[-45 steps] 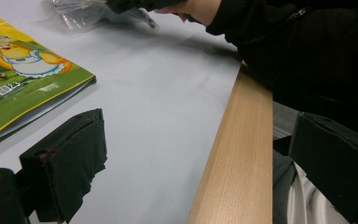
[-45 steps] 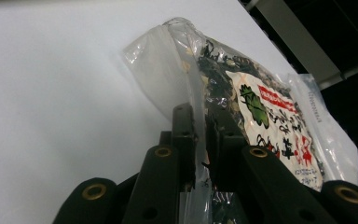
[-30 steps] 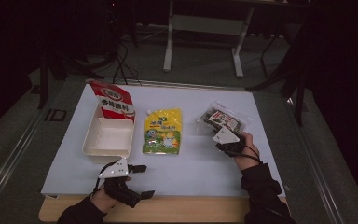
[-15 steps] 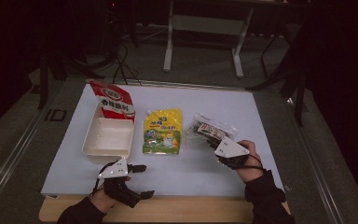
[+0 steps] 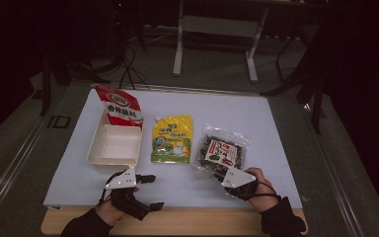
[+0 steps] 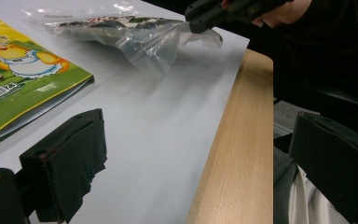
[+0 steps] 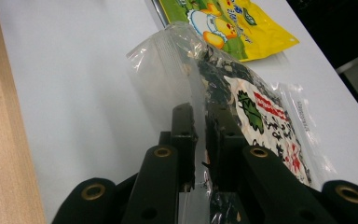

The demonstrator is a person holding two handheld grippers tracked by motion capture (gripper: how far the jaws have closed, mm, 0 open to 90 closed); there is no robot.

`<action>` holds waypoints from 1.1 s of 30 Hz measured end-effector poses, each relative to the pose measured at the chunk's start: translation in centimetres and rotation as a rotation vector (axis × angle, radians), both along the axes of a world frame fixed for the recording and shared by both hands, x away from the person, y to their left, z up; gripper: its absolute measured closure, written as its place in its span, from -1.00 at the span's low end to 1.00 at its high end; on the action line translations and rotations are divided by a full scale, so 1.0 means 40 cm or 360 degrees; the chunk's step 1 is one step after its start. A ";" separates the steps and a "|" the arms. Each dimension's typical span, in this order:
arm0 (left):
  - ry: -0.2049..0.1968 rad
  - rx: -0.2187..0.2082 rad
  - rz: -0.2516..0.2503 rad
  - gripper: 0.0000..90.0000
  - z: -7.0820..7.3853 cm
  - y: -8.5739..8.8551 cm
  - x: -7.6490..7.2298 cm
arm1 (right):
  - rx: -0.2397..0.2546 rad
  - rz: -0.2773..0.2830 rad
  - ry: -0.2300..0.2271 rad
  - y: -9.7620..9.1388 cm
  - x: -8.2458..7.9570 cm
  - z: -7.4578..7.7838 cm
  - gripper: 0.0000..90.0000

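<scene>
A clear bag of dark seaweed (image 5: 220, 150) with a red-and-white label lies right of centre on the white mat. My right gripper (image 5: 218, 174) is at its near edge. In the right gripper view the jaws (image 7: 200, 116) stand almost together with the bag's clear plastic edge (image 7: 168, 70) pinched between them; they have just been opening slightly. The left gripper view shows that edge (image 6: 158, 42) lifted off the mat at the right gripper (image 6: 200, 18). My left gripper (image 5: 152, 191) rests open at the front left, its wide jaws (image 6: 196, 121) empty.
A yellow pouch with a cartoon chick (image 5: 171, 139) lies beside the bag on its left. Left of the pouch is a white box (image 5: 114, 143) with a red-and-white lid (image 5: 123, 106) tilted up behind it. The table's wooden front edge (image 5: 187, 217) runs below both hands.
My right gripper has pulled the seaweed bag toward the person and leftward, closer to the yellow pouch. The left gripper has stayed put.
</scene>
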State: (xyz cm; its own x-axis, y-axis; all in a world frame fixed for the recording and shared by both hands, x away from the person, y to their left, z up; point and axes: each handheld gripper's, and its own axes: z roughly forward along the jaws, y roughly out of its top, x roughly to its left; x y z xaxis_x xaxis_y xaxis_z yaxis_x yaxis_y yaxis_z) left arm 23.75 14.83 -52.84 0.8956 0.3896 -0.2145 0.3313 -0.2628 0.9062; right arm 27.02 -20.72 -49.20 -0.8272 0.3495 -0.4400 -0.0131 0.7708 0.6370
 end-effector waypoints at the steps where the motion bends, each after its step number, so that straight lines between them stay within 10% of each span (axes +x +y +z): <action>1: 0.0002 -0.0001 0.0001 -0.90 0.000 0.000 0.000 | -0.0005 0.0006 0.0020 -0.001 0.001 -0.006 0.78; 16: -0.0008 0.0012 -0.0004 -0.90 -0.001 -0.002 -0.001 | 0.0166 -0.0061 0.0382 -0.025 0.019 0.038 0.36; 26: -0.0014 0.0011 -0.0005 -0.90 0.001 -0.005 -0.002 | 0.0319 -0.0335 0.0228 -0.107 0.062 0.091 0.45; 33: -0.0007 0.0004 -0.0009 -0.90 -0.001 -0.008 -0.001 | 0.0449 -0.0626 0.0192 -0.196 0.128 0.092 0.15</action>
State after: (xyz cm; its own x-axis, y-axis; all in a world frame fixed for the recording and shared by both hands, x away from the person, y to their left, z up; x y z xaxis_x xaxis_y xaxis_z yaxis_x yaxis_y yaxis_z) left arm 23.71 14.51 -52.89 0.8987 0.3852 -0.2095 0.3258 -0.2668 0.9070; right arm 32.15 -28.54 -45.50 -0.6479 0.7370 -0.1926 0.3307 0.4999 0.8004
